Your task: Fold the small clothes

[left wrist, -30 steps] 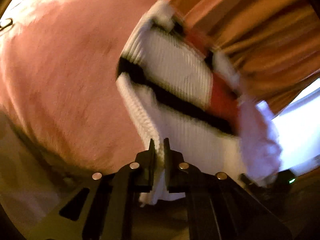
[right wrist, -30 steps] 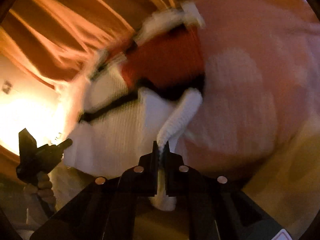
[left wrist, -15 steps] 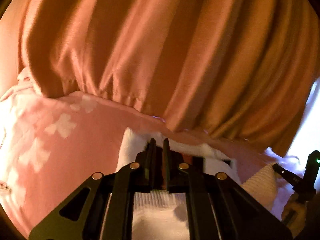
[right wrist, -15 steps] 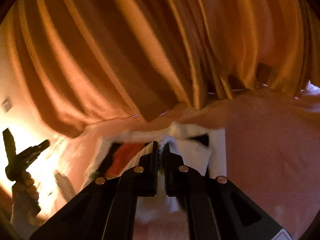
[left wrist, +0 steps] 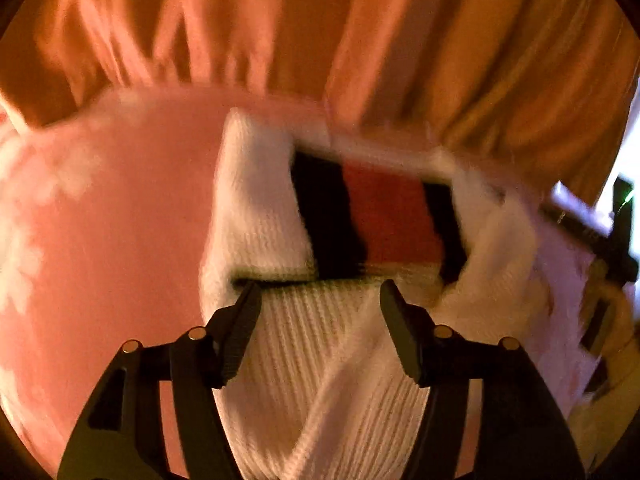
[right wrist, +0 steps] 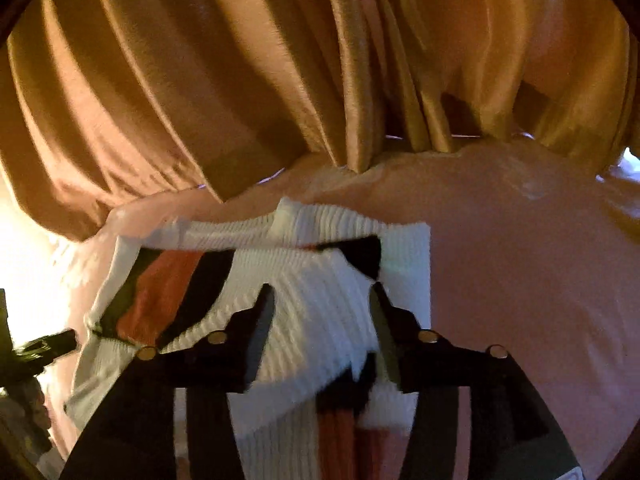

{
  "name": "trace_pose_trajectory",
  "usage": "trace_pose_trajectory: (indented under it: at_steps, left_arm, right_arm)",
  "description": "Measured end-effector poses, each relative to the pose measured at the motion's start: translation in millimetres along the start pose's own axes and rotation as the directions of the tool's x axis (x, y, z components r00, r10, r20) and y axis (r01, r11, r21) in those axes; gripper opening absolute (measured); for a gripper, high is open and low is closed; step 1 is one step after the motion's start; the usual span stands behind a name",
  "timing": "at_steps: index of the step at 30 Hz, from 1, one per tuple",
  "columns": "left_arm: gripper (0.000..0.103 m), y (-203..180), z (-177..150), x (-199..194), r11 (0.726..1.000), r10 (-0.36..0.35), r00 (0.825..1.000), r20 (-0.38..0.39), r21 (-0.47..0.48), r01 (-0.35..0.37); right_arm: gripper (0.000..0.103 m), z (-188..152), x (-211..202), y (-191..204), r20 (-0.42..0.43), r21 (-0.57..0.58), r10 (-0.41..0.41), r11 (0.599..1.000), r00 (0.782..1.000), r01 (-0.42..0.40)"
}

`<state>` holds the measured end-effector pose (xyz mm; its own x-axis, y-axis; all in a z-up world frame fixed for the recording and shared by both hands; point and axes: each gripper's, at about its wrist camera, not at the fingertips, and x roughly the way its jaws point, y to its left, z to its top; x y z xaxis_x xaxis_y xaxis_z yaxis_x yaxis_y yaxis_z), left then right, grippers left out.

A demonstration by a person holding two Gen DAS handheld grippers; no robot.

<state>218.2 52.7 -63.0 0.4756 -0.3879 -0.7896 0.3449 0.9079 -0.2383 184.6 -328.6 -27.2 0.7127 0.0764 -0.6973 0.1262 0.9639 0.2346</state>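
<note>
My left claw (left wrist: 320, 304) and right claw (right wrist: 322, 306) just spread, jaws opening, releasing white ribbed sweater (left wrist: 304, 360); folded edge laid toward twelve o'clock on pink bedspread (left wrist: 120, 248), below orange curtain (right wrist: 200, 80).

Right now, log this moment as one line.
stage: fold laid down | left gripper: open, just released | right gripper: open, just released | knit garment: on pink blanket

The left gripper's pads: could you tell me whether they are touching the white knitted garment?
Apart. In the left wrist view the left gripper has just been opening; the white knitted garment lies between the jaws, with gaps at both pads.
</note>
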Motion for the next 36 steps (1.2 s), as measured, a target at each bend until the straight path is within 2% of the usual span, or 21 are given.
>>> trace_pose_trajectory:
  at_steps: [4,6,7,8,10,11,12,14,17,20,23,25,26,27,29,31,32,33,36]
  left_arm:
    - [0.06,-9.8,-11.3,32.1,0.998,-0.062,0.996,-0.072,-0.01,0.061]
    - [0.059,-14.0,-13.8,43.1,0.999,-0.044,0.995,-0.084,-0.018,0.043]
    - [0.055,-17.9,-12.7,45.6,0.999,-0.036,0.997,-0.071,-0.008,0.035]
    - [0.038,-21.2,-12.2,45.6,0.999,-0.045,0.997,-0.07,0.005,0.046]
    - [0.011,-25.4,-9.2,45.1,0.994,-0.112,0.989,-0.097,-0.001,0.113]
    - [0.004,-26.6,-7.8,42.3,0.993,-0.115,0.989,-0.095,-0.005,0.115]
    - [0.004,-27.9,-5.4,38.0,0.992,-0.126,0.988,-0.085,-0.001,0.127]
    - [0.004,-28.7,-0.4,22.4,0.991,-0.136,0.99,-0.036,0.008,0.136]
    - [0.004,-23.5,23.3,-9.6,0.989,-0.148,0.986,0.081,-0.015,0.15]
    - [0.004,-9.0,62.8,-34.8,0.982,-0.162,0.97,0.183,-0.068,0.177]
    - [0.004,-1.3,114.4,-40.2,0.991,-0.091,0.96,0.263,-0.074,0.114]
    - [0.004,4.0,145.9,-32.5,0.993,-0.022,0.956,0.291,-0.102,0.054]
    - [0.005,5.4,157.0,-22.4,0.995,0.0,0.96,0.28,-0.1,0.029]
    - [0.006,9.7,169.0,-4.1,0.994,0.057,0.967,0.247,-0.104,-0.032]
    - [0.007,15.0,174.4,21.8,0.987,0.142,0.965,0.219,-0.112,-0.119]
    - [0.007,20.4,169.4,38.9,0.98,0.185,0.965,0.183,-0.104,-0.168]
    - [0.007,21.1,164.8,38.7,0.981,0.18,0.966,0.183,-0.102,-0.164]
    - [0.007,20.4,154.4,32.2,0.987,0.146,0.969,0.201,-0.097,-0.129]
    - [0.018,13.3,123.2,12.4,0.99,0.139,0.965,0.222,-0.043,-0.132]
  right_arm:
    - [0.054,-9.1,10.2,2.9,-0.04,-0.002,-0.003,1.0,0.999,0.003]
    - [0.054,-11.1,16.8,2.6,-0.057,0.011,0.004,1.0,0.998,-0.003]
    - [0.054,-12.5,20.6,2.5,-0.066,0.017,0.012,1.0,0.998,-0.011]
    - [0.054,-13.6,24.4,2.7,-0.074,0.022,0.015,1.0,0.997,-0.014]
    - [0.054,-17.1,35.3,3.9,-0.093,0.032,0.022,0.999,0.995,-0.019]
    - [0.053,-19.0,39.1,5.1,-0.1,0.032,0.029,0.999,0.995,-0.026]
    - [0.041,-20.9,43.7,7.3,-0.11,0.028,0.043,0.999,0.993,-0.041]
    - [0.009,-20.3,42.8,11.4,-0.107,0.027,0.063,0.998,0.992,-0.061]
    - [0.007,-1.4,18.8,18.2,-0.011,0.039,0.113,0.993,0.994,-0.113]
    - [0.007,28.8,-3.5,27.4,0.084,0.024,0.136,0.99,0.987,-0.138]
    - [0.007,63.1,-0.3,33.5,0.133,0.016,0.108,0.994,0.985,-0.111]
    - [0.01,81.9,35.2,31.4,0.056,0.025,0.066,0.997,0.996,-0.068]
    - [0.015,84.0,49.9,30.1,0.035,0.025,0.023,0.999,0.999,-0.024]
    - [0.021,84.5,61.1,29.6,0.019,0.017,-0.017,1.0,1.0,0.016]
    - [0.021,81.5,77.1,25.6,0.004,-0.012,-0.101,0.995,0.995,0.101]
    - [0.027,74.7,64.3,17.9,0.032,0.026,-0.084,0.996,0.996,0.083]
    - [0.039,68.9,55.3,15.1,0.041,0.039,-0.066,0.997,0.997,0.065]
    - [0.045,56.7,40.9,14.5,0.052,0.026,-0.056,0.998,0.997,0.054]
    - [0.049,17.4,15.9,16.1,0.054,-0.05,-0.078,0.995,0.996,0.08]
